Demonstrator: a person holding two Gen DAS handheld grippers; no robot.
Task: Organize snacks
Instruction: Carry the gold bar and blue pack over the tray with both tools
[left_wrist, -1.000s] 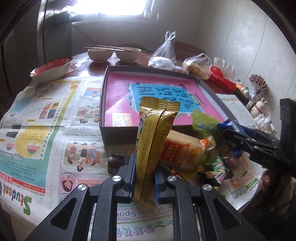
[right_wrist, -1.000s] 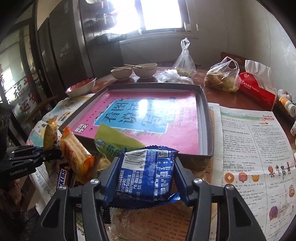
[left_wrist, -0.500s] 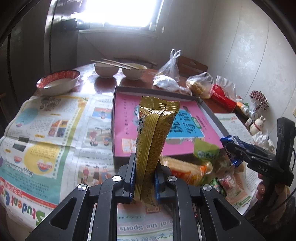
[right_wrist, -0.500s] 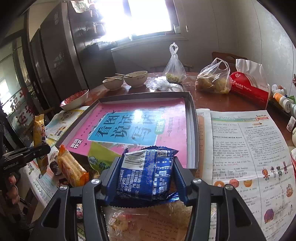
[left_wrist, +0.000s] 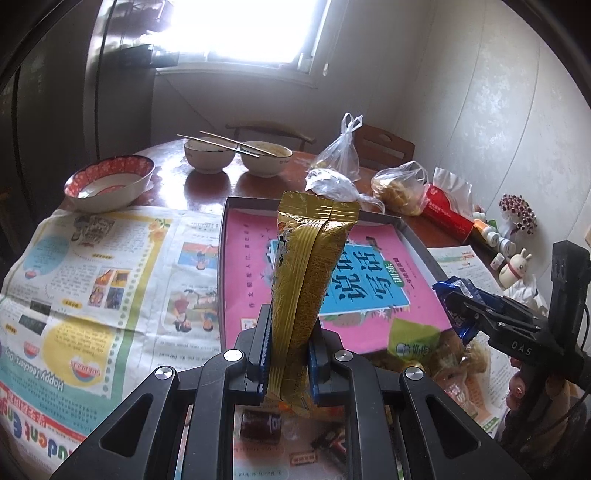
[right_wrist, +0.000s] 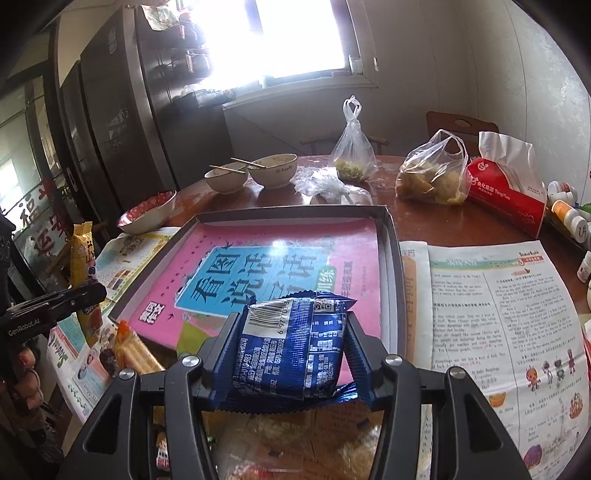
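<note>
Left gripper (left_wrist: 289, 363): pinching a tall gold foil snack packet (left_wrist: 308, 280) low down, packet upright, above the table's front edge.
Tray: shallow dark cardboard tray (right_wrist: 390, 258) lined with a pink-and-blue booklet (right_wrist: 273, 273), between newspapers.
Right gripper (right_wrist: 291, 354): fingers clamped on a blue foil snack pouch (right_wrist: 291, 347), over the tray's near edge.

A long gold snack packet (left_wrist: 310, 280) stands upright, its lower part pinched between the left gripper's fingers (left_wrist: 263, 343), above the near edge of a shallow dark tray (left_wrist: 222, 266) lined with a pink-and-blue book cover. A blue foil packet (right_wrist: 291, 347), barcode side up, sits clamped between the right gripper's fingers (right_wrist: 360, 350). More snacks, a green packet (left_wrist: 412, 338) among them, lie heaped on the bench by the tray's near corner.
</note>
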